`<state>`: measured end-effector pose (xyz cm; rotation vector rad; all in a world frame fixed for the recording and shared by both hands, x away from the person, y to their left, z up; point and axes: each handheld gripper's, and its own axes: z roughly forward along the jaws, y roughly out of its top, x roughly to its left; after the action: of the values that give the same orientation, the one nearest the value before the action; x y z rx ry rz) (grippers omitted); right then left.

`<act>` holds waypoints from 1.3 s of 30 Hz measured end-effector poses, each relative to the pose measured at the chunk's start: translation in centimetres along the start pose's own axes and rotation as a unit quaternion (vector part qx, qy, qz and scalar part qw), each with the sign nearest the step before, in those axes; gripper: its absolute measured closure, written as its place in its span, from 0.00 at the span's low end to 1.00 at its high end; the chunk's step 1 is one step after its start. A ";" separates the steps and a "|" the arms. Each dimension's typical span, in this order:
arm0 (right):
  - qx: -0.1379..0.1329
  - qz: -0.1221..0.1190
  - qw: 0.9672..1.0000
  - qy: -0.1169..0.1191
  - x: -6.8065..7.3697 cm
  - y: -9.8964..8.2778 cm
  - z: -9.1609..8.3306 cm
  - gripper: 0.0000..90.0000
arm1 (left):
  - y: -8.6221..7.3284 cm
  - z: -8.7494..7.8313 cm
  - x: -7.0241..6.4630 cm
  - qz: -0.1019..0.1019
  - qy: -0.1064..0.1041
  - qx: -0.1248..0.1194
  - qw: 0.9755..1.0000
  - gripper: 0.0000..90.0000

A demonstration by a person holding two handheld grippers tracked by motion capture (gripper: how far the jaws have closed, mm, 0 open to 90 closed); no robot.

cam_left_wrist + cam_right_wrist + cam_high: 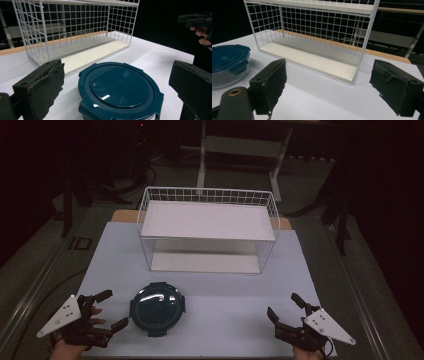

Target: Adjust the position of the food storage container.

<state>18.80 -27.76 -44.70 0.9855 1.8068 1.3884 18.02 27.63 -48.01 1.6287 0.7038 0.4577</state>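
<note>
A round clear container with a dark teal clip lid (157, 307) sits on the white table near its front left. My left gripper (115, 308) stands open just left of it, its jaws spread wide and apart from the lid. In the left gripper view the container (120, 90) lies close ahead between the open left gripper (117, 75) jaws. My right gripper (282, 305) is open at the front right with nothing between its jaws. From the right gripper (332, 80) view, the container (227, 62) is far off to the left.
A white two-level wire rack (207, 227) stands at the middle back of the table (225, 320), open towards me; its lower shelf (312, 58) and top shelf hold nothing. Dark floor and a white frame stand lie beyond. The person's other hand (202, 35) shows at the upper right.
</note>
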 end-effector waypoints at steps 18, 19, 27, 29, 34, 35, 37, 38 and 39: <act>0.000 0.010 1.000 0.008 0.2 0.1 -0.1 0.15 | 3.0 -1.2 1.0 -0.023 -0.008 -0.012 1.000 0.00; -0.002 0.009 1.000 0.008 0.3 0.1 -0.1 0.15 | 3.2 -1.1 1.0 -0.025 -0.013 -0.012 1.000 0.00; -0.004 0.002 1.000 0.012 0.7 0.3 -0.1 0.14 | 4.4 -1.5 2.0 -0.026 -0.018 0.028 0.999 0.00; -0.002 0.005 1.000 0.013 0.7 0.2 -0.1 0.14 | 4.3 -1.7 2.3 -0.022 -0.014 0.036 0.999 0.03; -0.001 0.008 1.000 0.013 0.6 0.2 0.0 0.14 | 3.9 -2.2 3.0 -0.008 -0.010 0.054 0.998 0.27; -0.001 0.010 1.000 0.014 0.6 0.2 0.1 0.14 | 3.6 -2.3 3.2 -0.005 -0.009 0.067 0.998 0.35; 0.000 0.011 1.000 0.014 0.6 0.1 0.1 0.14 | 3.3 -2.2 3.6 -0.002 -0.007 0.084 0.996 0.49; 0.000 0.011 1.000 0.014 0.6 0.1 0.1 0.14 | 3.3 -2.2 3.6 -0.002 -0.007 0.084 0.996 0.57; 0.000 0.010 1.000 0.015 0.6 0.1 0.2 0.14 | 3.0 -2.1 3.7 0.000 -0.001 0.096 0.995 0.63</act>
<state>18.65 -27.14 -44.65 0.9900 1.8243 1.4225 19.97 31.43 -45.06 1.8074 0.7662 0.3981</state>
